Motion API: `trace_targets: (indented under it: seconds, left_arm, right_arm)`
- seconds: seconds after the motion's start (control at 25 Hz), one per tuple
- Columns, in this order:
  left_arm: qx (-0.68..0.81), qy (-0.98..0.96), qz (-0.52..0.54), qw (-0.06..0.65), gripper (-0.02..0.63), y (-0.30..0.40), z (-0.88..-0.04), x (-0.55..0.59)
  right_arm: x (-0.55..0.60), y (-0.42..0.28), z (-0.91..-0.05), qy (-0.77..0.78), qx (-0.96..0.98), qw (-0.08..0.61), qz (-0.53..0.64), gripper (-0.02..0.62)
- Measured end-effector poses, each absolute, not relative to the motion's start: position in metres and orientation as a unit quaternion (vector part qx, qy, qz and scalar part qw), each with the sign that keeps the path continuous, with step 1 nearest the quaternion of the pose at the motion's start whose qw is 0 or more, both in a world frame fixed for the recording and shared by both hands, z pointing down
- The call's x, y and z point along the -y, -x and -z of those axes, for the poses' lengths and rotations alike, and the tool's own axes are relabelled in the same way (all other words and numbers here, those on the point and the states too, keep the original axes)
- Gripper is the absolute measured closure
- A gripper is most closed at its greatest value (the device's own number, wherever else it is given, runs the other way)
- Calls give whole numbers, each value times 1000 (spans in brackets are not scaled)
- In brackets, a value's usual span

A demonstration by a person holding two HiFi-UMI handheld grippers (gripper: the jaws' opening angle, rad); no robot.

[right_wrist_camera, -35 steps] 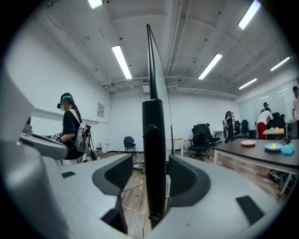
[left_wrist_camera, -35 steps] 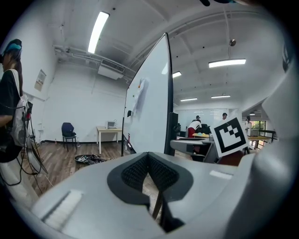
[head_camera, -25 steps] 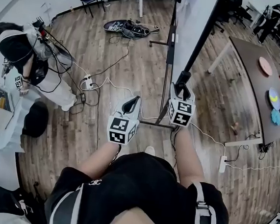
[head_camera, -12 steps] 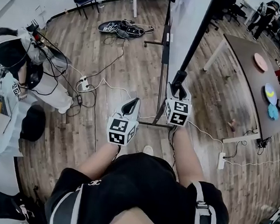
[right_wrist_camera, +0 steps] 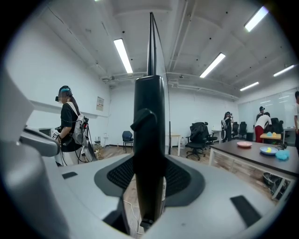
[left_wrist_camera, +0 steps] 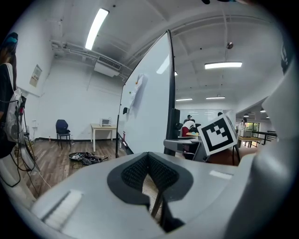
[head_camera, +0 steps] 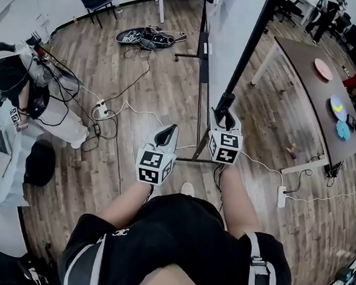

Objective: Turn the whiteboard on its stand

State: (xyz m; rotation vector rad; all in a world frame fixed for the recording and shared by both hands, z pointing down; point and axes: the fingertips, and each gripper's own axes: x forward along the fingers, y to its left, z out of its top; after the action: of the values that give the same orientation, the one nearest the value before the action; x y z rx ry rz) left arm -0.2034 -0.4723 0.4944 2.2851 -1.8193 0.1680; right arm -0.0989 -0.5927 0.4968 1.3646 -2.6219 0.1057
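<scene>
Clamping on now: the right gripper [head_camera: 225, 103] has its jaws closed on the black edge frame of the whiteboard [head_camera: 237, 32], down near the panel's lower corner. In the right gripper view that dark frame [right_wrist_camera: 149, 140] stands upright, dead centre between the two ribbed pads [right_wrist_camera: 180, 176], filling the gap, pads against it on both sides. From the head view the whiteboard rises at 12 o'clock from the person, seen almost edge-on, its white face turned toward 1 o'clock, carried on the stand [head_camera: 203, 69] whose foot bar lies on the wood floor [head_camera: 158, 87]. The left gripper [head_camera: 166, 131] hangs at 8 o'clock of the right one, clear of the board. Its own view shows the jaws pressed together at the tips with nothing between them, and the whiteboard face at its 12 o'clock. A dark table [head_camera: 305, 88] with coloured plates sits at 2 o'clock. Another person [head_camera: 18, 82] stands at 10 o'clock among cables.
</scene>
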Motion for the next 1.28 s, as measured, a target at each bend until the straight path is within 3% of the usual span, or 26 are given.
trace_targets:
  seconds: [1.28]
  left_arm:
    - [525,-840,-73,115,595,152,-509,367]
  right_arm:
    - [460,-16,-500,-575,814,62,-44,402]
